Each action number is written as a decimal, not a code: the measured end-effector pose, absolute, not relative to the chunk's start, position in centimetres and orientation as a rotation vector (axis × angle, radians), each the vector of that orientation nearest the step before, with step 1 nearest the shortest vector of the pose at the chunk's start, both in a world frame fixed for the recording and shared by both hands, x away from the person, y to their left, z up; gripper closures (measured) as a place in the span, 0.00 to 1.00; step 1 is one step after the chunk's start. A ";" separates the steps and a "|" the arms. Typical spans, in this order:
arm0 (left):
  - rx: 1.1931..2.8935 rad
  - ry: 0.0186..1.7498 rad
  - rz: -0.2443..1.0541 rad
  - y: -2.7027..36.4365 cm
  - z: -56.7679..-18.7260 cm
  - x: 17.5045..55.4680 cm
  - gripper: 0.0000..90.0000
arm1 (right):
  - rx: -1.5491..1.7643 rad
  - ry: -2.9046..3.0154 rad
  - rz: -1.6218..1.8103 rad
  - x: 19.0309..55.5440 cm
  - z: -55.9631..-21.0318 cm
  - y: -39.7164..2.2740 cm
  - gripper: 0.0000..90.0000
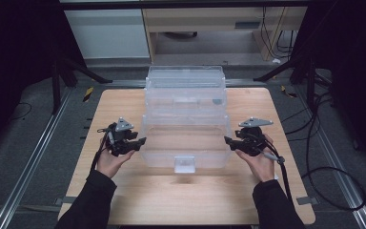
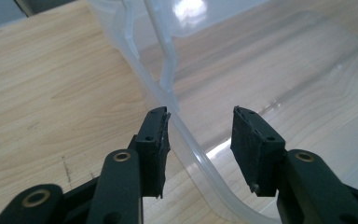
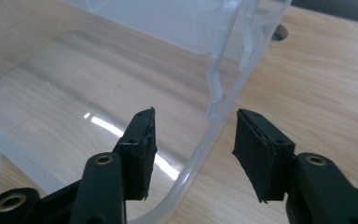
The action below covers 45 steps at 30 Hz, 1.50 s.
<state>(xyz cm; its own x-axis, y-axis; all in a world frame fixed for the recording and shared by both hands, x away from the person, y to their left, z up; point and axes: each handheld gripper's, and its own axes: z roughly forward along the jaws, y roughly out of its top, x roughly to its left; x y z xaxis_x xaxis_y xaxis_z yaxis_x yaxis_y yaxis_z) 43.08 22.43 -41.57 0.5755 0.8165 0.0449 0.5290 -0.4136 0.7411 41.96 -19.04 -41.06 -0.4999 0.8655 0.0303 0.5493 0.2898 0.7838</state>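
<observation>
With the clear box point(image 1: 186, 138) in the middle of the table point(image 1: 124, 105), the left gripper point(image 2: 200, 140) and right gripper point(image 3: 193, 140) straddle its side rims, jaws half open, and should probably close evenly together.

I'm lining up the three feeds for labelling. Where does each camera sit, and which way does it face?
High view: above the person's side, looking forward and down on the wooden table and clear box; forearms, left gripper, right gripper.
Left gripper view: rides the left gripper, looking along its black fingers astride the box's rim.
Right gripper view: rides the right gripper, fingers astride the opposite rim.
Shared: both gripper views show the clear box and wood.
</observation>
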 end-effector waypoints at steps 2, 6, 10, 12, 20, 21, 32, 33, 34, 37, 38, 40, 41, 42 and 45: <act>2.116 1.082 0.550 22.4 -41.8 43.2 0.65 | 1.274 2.177 1.051 42.1 -41.5 -19.0 0.59; 2.120 1.103 0.508 22.5 -42.7 43.5 0.68 | 1.284 2.203 1.015 42.4 -42.3 -18.8 0.64; 2.122 1.119 0.515 22.3 -42.6 43.4 0.69 | 1.285 2.225 0.999 42.6 -42.9 -18.6 0.67; 2.118 1.134 0.508 22.2 -42.6 43.3 0.70 | 1.271 2.222 0.969 42.7 -43.0 -18.4 0.68; 2.124 1.159 0.514 22.1 -42.5 42.7 0.72 | 1.283 2.238 0.993 42.9 -43.2 -18.4 0.71; 2.128 1.159 0.515 22.1 -42.5 42.7 0.72 | 1.282 2.239 0.995 42.9 -43.2 -18.4 0.71; 2.085 1.117 0.561 22.8 -41.7 42.2 0.55 | 1.269 2.186 0.983 42.5 -42.8 -18.1 0.54; 2.080 1.113 0.563 23.0 -41.5 42.1 0.53 | 1.269 2.166 1.008 42.4 -42.5 -18.3 0.51; 2.067 1.107 0.564 23.3 -41.1 42.0 0.53 | 1.273 2.155 1.016 42.3 -42.3 -18.5 0.50; 2.025 1.101 0.572 24.0 -40.4 41.6 0.50 | 1.278 2.119 1.057 42.0 -41.5 -19.4 0.45; 2.015 1.098 0.576 24.3 -40.1 41.4 0.49 | 1.279 2.105 1.064 41.9 -41.2 -19.7 0.44; 1.992 1.094 0.584 25.0 -39.7 41.1 0.47 | 1.284 2.081 1.075 41.5 -40.7 -20.5 0.41; 1.985 1.094 0.588 25.2 -39.6 41.0 0.46 | 1.291 2.076 1.078 41.4 -40.6 -20.8 0.40; 1.981 1.095 0.593 25.5 -39.6 40.9 0.46 | 1.295 2.068 1.072 41.3 -40.5 -21.1 0.39; 1.970 1.113 0.595 26.5 -39.8 40.9 0.45 | 1.308 2.048 1.038 40.8 -40.4 -22.3 0.37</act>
